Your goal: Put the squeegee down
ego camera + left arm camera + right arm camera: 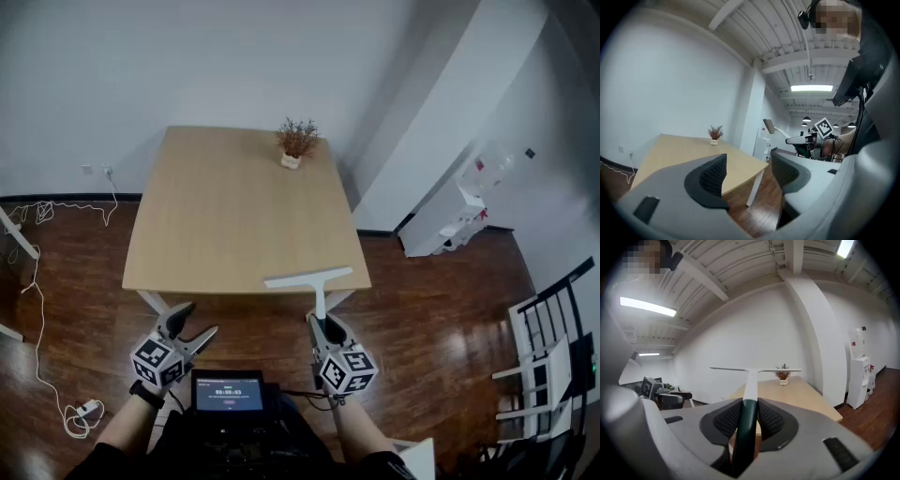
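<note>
White T-shaped squeegee with a dark green handle (314, 281) sits at the pale wooden bench's (234, 206) near edge, pinched by the right hand-held gripper (749, 420); the left hand-held gripper (747, 176) (jaws spread, empty) hovers off that edge.

The table (225, 206) top looks like pale wood, matt and smooth; the floor (431, 309) is dark wooden boards, glossy with reflections; the squeegee (309, 277) has a smooth white plastic-looking bar and a glossy dark green handle; the right gripper (749, 414) has matt grey shells and black, finely ribbed pads (725, 420)
</note>
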